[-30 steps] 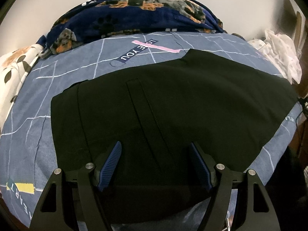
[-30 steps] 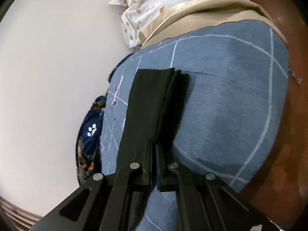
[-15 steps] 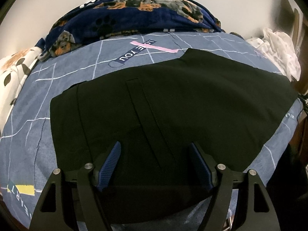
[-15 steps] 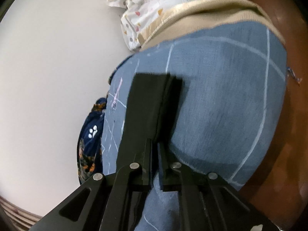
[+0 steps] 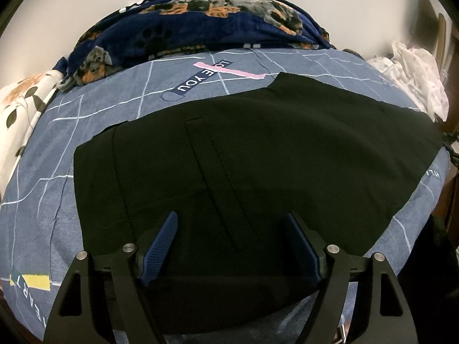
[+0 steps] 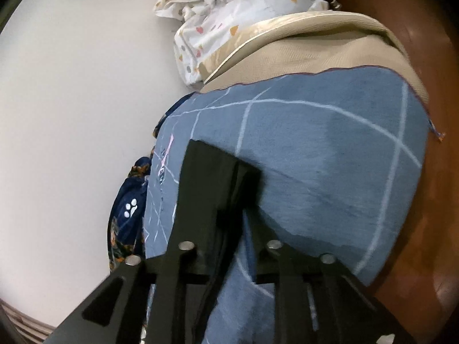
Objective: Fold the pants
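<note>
- Bed sheet [image 5: 94, 143]: blue-grey, with thin white grid lines and printed word strips, it covers the whole working surface. In the right wrist view its far edge ends short of a beige mattress border [image 6: 301, 54].
- Pants [image 5: 258, 160]: black, lying flat across the middle of the sheet and running from its left part to its right edge. A long stitched panel runs down the cloth just ahead of the left gripper. In the right wrist view the layers are stacked, the top layer's edge set slightly in from the one beneath.
- Dog-print blanket [image 5: 200, 25]: navy with orange and grey dogs and paw marks, bunched along the far side of the sheet against a pale wall, apart from the pants.
- White patterned cloth [image 6: 229, 14]: crumpled at the far corner, beside the beige border, well apart from the pants.
- Floral fabric [image 5: 17, 109]: white with dark leaves, at the left margin of the sheet.
- Left gripper [image 5: 231, 219]: jaws stand wide apart over the near part of the pants; the blue pads [image 5: 162, 240] grip nothing.
- Right gripper [image 6: 229, 215]: jaws have just been opening and now stand parted, with the stacked edge of the pants between them; whether the fingers touch the cloth cannot be determined.
</note>
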The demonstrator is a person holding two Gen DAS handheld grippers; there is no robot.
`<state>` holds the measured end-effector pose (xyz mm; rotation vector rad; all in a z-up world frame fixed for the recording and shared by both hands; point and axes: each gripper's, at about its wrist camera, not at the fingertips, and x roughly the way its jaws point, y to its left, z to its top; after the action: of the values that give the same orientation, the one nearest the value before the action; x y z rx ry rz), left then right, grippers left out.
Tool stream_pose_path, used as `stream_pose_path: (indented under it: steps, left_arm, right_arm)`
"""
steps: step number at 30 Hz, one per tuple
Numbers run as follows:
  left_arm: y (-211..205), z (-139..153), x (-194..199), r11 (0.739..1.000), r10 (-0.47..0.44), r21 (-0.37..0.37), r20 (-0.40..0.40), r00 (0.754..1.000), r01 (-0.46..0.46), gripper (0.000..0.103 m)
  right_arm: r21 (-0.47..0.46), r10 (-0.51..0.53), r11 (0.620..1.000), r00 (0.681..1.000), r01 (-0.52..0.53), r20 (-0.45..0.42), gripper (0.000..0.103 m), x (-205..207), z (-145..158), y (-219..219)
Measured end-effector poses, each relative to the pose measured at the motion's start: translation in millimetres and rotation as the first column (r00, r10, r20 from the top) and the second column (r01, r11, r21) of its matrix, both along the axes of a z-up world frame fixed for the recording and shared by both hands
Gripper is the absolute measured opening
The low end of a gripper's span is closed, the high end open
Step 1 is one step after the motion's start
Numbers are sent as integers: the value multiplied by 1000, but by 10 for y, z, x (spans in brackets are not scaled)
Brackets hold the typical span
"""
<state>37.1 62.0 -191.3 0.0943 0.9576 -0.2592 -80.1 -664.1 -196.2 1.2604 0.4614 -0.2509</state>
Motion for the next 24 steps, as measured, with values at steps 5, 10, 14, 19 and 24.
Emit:
stream_pose_path:
  steps: [5,10,14,19,24]
  left_arm:
    - [3,-3,-2,1000,-1,-5,0,1000,1,79]
    - [-15,-2,5,1000,-2,-4,4,1000,2,80]
    - [-13,-4,6,1000,-2,-5,5,1000,2,80]
    - [-13,-5,2,1000,-2,-5,5,1000,2,80]
    - [-19,-3,9,1000,-2,-4,6,1000,2,81]
  right_arm:
    - [-58,55,997,998,-56,-17,51,158,113,89]
    - [-48,66,997,998,-67,-20,53,242,120,58]
    - [-66,76,995,997,-78,-30,51,274,138,30]
    - [-46,82,996,997,-83,-5,53,258,127,7]
    - [-72,103,992,994,-105,-33,53,310,151,39]
